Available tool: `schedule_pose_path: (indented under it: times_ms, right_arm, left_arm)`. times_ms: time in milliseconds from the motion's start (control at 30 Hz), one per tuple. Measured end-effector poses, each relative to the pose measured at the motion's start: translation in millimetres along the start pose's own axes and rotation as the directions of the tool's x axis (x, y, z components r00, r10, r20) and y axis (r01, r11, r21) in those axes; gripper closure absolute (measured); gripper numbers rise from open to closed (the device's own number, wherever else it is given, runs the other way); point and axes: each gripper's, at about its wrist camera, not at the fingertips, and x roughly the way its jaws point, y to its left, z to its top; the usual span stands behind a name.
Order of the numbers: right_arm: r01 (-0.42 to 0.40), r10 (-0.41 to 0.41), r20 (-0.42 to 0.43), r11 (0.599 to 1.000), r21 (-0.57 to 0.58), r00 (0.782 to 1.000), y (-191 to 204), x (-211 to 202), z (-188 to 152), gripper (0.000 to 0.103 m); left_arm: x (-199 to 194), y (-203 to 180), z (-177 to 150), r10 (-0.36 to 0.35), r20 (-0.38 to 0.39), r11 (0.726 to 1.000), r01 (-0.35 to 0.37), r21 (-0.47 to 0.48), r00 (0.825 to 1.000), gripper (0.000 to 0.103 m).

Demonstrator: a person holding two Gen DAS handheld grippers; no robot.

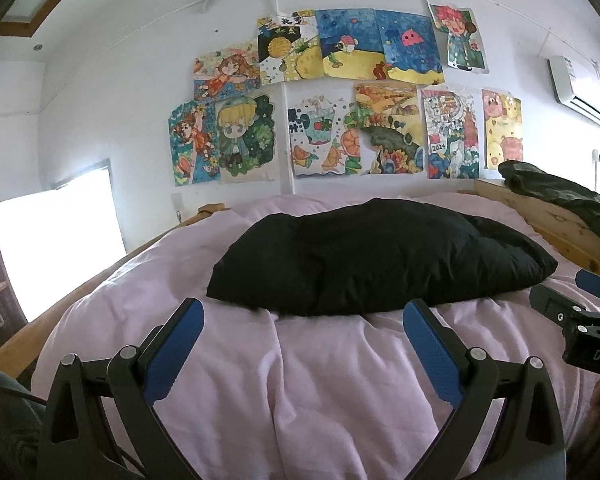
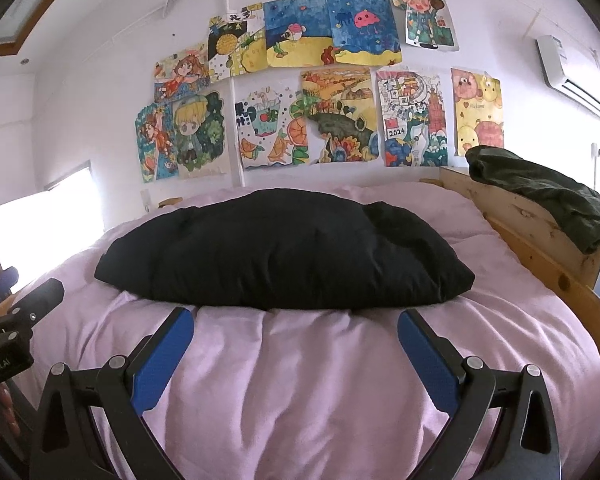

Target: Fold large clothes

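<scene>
The wide bed with its pale lilac, wrinkled cotton cover [image 1: 320,380] fills the lower half of both views, framed by a knotty pine bed rail [image 2: 540,216] on the right. Lying across the middle of it is the big puffy black garment [image 1: 372,256] — bundled into a long, pillow-like mound that looks like a padded jacket, though I can't make out sleeves or a collar. It rests on the cover just beyond both sets of fingertips, touched by neither.

My read on handling: bulky but light, soft and springy, so it will likely puff back after each fold and want pressing flat. The fabric may be a little slick. A hold on a thin edge or corner seems best — the pointed right-hand corner and the low near hem look pinchable, whereas the fat middle would probably squash and slip.

The left gripper [image 1: 304,344] hovers over the cover with its blue-padded fingers spread wide, nothing between them. The right gripper [image 2: 296,348] does the same, jaws wide apart and empty.

Now the differences. The right wrist view shows more of the pine rail and the full drape of a dark olive crumpled cloth [image 2: 540,192] on top of it, plus the left gripper's body poking in at the left edge. The left wrist view shows more of the bright white window [image 1: 60,248], and catches the right gripper's blue fingertip at the far right.
</scene>
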Motion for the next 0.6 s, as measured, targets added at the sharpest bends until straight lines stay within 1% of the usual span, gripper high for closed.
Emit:
schedule_pose_path:
  times_ms: [600]
  right_arm:
    - [0.005,-0.005,0.001,1.0,0.005,1.0,4.0,0.5,-0.1,0.0]
  left_arm:
    - [-0.8,2.4,1.0,0.003,0.001,1.0,-0.003,0.002,1.0,0.005]
